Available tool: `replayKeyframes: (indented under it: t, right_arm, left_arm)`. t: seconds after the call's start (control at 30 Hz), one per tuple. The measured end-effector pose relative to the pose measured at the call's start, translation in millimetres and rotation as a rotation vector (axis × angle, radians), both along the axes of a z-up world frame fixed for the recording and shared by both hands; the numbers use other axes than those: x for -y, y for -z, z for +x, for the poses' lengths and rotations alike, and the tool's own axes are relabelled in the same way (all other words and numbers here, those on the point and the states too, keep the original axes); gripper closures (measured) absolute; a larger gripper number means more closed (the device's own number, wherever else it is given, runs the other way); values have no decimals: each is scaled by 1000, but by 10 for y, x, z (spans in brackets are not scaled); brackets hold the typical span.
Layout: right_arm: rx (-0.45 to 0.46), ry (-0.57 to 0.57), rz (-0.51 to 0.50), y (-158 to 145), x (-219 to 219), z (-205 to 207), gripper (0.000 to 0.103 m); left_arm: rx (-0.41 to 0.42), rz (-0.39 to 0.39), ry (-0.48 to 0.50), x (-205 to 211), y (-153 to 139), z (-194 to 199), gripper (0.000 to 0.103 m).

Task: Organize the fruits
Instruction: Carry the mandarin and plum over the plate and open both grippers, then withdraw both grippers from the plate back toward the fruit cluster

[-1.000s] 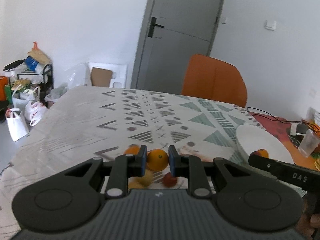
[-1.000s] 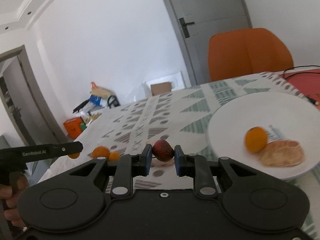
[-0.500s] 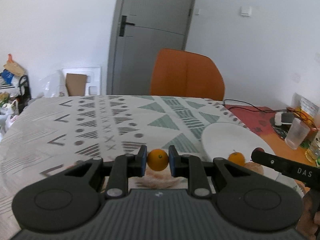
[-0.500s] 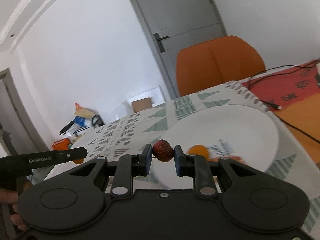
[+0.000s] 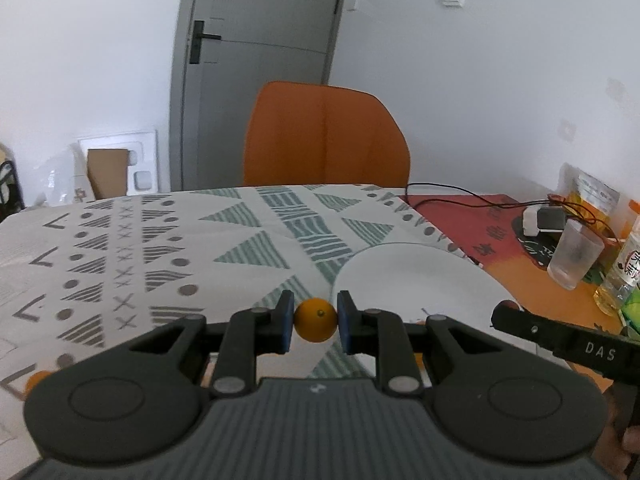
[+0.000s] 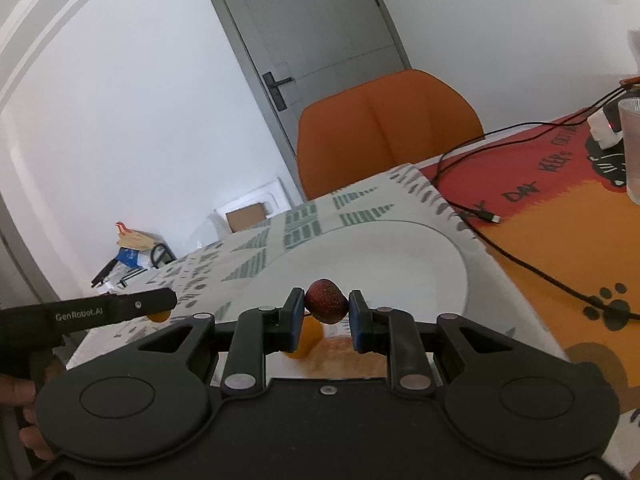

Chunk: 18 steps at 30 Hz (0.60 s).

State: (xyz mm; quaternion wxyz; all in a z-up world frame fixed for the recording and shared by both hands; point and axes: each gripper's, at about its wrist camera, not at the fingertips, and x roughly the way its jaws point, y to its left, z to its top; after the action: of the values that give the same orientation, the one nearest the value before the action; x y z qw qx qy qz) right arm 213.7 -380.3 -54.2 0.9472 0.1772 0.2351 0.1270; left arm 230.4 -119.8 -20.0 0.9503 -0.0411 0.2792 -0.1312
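- since both grippers already carry fruit toward the white plate point(image 6: 420, 248), the step in hand looks like setting each piece down inside the rim; lowering close to the plate before letting go should keep round fruit from rolling off onto the patterned tablecloth point(image 5: 160, 240).
- left gripper point(image 5: 316, 320) is clenched on a small orange point(image 5: 315, 319), held near the plate's left edge, so it likely needs to travel right first.
- right gripper point(image 6: 325, 309) grasps a dark red speckled fruit point(image 6: 326, 301) over the plate's near part.
- only the right wrist view shows fruit already lying on the plate, an orange piece point(image 6: 306, 338) partly hidden behind the fingers; release beside it, not on top.
- only the left wrist view shows a stray orange fruit point(image 5: 36, 378) at the near left.
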Motion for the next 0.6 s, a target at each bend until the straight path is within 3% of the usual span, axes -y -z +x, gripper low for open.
replayKeyframes:
  t: [0.3, 0.47, 0.53, 0.6]
  right_arm:
    - [-4, 30, -10, 36, 76, 36, 80]
    - [0, 71, -34, 27, 65, 18, 53]
    - [4, 81, -51, -1, 47, 2, 43]
    - [12, 103, -89, -43, -4, -16, 31]
  left_arm:
    - [-17, -12, 65, 270, 71, 185, 82]
    - [-2, 16, 80, 335, 47, 171, 75]
    - [-5, 12, 71, 293, 32, 160, 68]
    - [-8, -1, 44, 208, 8, 130, 54]
